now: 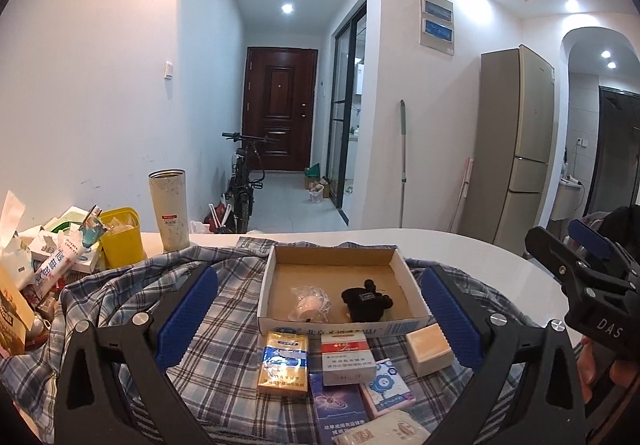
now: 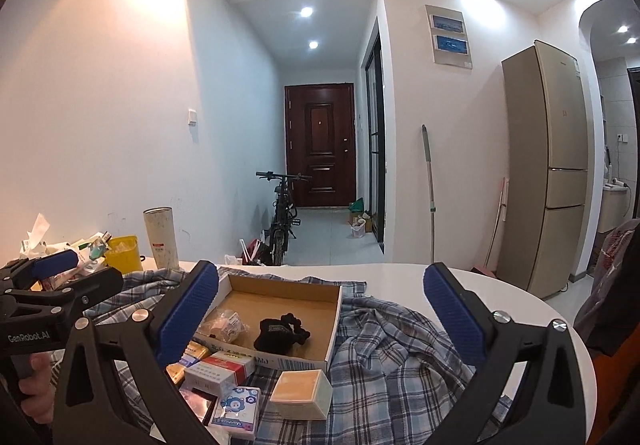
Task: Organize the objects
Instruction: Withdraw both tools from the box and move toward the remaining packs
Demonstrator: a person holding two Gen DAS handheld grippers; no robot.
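Left gripper: jaws spread wide, nothing between the blue pads, released. Pointing a little downward over the plaid cloth, toward the cardboard tray. Right gripper: also fully spread, also holding nothing; seen from the left camera at the right edge, beside the table's white rim.

Directly ahead of the left gripper, between its fingers in the view, lying flat on the cloth just before the tray's near wall: a gold and blue packet, a red and white box, a beige block, a pink pack with a blue cartoon, a dark purple box. Long axes of the gold packet and the red and white box running roughly away from the gripper, toward the tray. Inside the tray already: a clear small bag and a black object.

From the right camera, the same group sitting low and left of centre, the beige block nearest to the middle. Probably the left hand better placed for the gold packet, the right hand for the beige block. Both hands nearly level, tilted slightly down.
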